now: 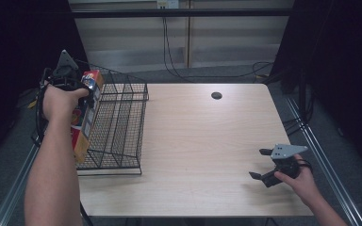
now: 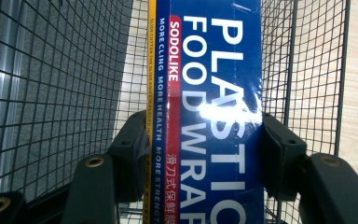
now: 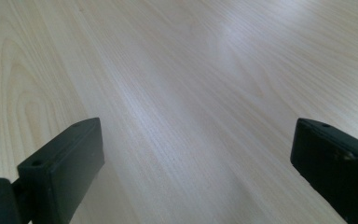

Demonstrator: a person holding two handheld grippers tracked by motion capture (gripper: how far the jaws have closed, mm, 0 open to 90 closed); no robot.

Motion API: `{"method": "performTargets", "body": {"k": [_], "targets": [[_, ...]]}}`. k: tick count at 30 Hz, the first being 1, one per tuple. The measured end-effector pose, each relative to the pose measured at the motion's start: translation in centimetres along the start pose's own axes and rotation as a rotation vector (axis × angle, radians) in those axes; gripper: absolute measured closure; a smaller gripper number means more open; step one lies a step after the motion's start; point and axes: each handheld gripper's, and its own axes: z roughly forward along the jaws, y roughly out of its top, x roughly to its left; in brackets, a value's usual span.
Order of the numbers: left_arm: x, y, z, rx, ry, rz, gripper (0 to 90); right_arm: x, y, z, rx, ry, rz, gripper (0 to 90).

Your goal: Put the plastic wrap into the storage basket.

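A long box of plastic food wrap, blue with a red stripe and yellow edge, is held lengthwise at the left side of a black wire basket. My left gripper is shut on the box near its far end, one pad pressing on each long side. Basket mesh shows behind the box on both sides. My right gripper rests low over the wooden table at the front right. It is open, with bare wood between its jaws.
The basket stands on the table's left part, at its left edge. A small dark round hole lies near the table's far edge. Cables hang behind the table, and a metal rail runs along its right side.
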Motion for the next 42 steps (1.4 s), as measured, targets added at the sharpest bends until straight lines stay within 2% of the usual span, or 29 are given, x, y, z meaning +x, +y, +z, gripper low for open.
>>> {"method": "performTargets", "body": {"k": [4,5,8,14,19,20,22,24,27,32,37,38,42], "targets": [[0.0,0.0,0.4,-0.003,0.0,-0.014,43.1,0.0,0.0,0.0,-0.003,0.004,0.0,2.4],[0.1,0.0,0.5,0.0,0.003,-0.005,43.0,0.0,0.0,0.0,-0.002,0.005,0.005,2.4],[0.4,0.0,0.7,0.004,-0.005,-0.022,42.9,0.0,0.0,0.0,0.0,0.0,-0.001,2.4],[0.7,0.0,0.9,0.005,-0.011,-0.018,42.5,0.0,0.0,0.0,0.001,0.003,0.001,2.4],[0.6,-0.2,0.9,-0.006,-0.008,-0.029,41.4,0.0,0.0,0.1,0.002,-0.002,-0.001,2.4],[0.6,-0.2,0.8,-0.011,0.006,-0.027,40.9,0.0,0.0,0.0,0.001,-0.001,-0.002,2.4],[0.7,-0.2,0.6,-0.03,0.015,-0.049,39.6,0.0,0.0,0.0,0.0,0.0,-0.002,2.4],[1.0,-0.4,0.3,-0.038,0.018,-0.04,37.6,0.0,0.0,0.0,0.0,0.0,-0.001,2.4],[1.1,-0.6,-0.6,-0.065,-0.03,-0.055,37.5,0.1,0.1,0.0,-0.001,-0.002,-0.005,2.4],[0.2,-1.0,-2.0,-0.09,-0.074,-0.023,35.0,0.1,0.3,0.1,-0.001,0.002,-0.006,2.4],[-0.8,-1.4,-2.9,-0.116,-0.11,-0.013,32.1,0.2,0.2,-0.1,-0.007,0.0,-0.009,2.4],[-1.1,-1.5,-3.2,-0.123,-0.133,-0.009,31.7,0.1,0.2,-0.2,-0.007,-0.007,-0.008,2.4],[-1.7,-1.8,-3.3,-0.142,-0.155,-0.002,29.8,0.2,0.1,-0.3,-0.008,-0.004,-0.002,2.4]]}}
